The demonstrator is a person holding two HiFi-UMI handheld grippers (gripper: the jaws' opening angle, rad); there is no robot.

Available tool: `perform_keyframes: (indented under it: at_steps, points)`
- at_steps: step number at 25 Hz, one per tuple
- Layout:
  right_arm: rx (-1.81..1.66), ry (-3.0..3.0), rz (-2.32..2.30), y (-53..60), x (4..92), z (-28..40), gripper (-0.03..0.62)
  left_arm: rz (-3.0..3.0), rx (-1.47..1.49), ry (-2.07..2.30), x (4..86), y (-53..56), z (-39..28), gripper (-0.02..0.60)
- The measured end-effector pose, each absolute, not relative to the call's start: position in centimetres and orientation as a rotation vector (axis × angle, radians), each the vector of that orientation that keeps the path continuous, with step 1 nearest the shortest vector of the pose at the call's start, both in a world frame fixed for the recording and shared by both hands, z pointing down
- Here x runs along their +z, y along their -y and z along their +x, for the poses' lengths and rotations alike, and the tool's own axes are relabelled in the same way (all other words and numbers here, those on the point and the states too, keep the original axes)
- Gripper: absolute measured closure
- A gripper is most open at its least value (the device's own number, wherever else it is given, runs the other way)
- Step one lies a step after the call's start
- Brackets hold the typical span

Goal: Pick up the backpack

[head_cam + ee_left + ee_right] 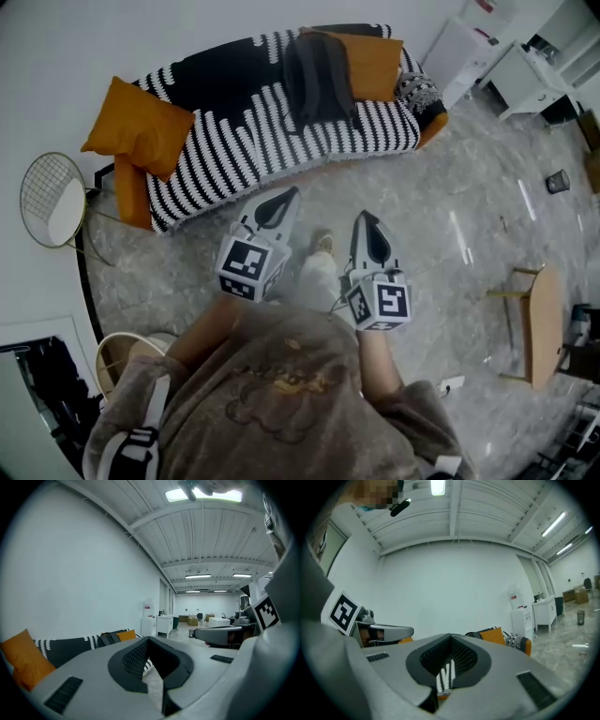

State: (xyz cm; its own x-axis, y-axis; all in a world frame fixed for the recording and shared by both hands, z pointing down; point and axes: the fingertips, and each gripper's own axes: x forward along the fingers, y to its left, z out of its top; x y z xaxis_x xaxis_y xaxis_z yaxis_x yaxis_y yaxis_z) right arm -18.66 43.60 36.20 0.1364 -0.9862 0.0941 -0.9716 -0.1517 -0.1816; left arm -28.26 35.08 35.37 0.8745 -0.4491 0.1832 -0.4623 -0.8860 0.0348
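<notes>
Shut tight, the left gripper (275,208) and the right gripper (372,240) are held out in front of the person, side by side and a little apart, both aimed toward the long sofa with a black-and-white striped cover (234,141). In each gripper view the jaws meet at their tips with nothing held between them; only a sliver of striped cover and floor shows through the gap.

The dark grey fabric backpack (319,75) lies on the sofa seat toward its right end in the head view, resting against an orange square cushion (375,64) at the backrest. It is well apart from both grippers, with grey marbled stone floor (441,216) between them and the sofa. In the left gripper view the backpack (109,638) shows low in the distance beside that cushion; in the right gripper view it (474,634) sits just above the jaw tips.

A second, larger orange cushion (139,127) leans at the sofa's left end. A round wire-frame side table (52,200) stands beside that end, and a round wooden table (544,323) stands off to the right.
</notes>
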Motion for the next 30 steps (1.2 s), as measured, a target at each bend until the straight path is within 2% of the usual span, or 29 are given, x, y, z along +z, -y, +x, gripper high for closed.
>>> perform_keyframes:
  at_steps: [30]
  points:
    - [-0.34, -2.193, -2.139, -19.1, 35.8, 0.6, 0.589, 2.895, 0.282, 0.932, 34.2, -11.4, -10.0, 0.581]
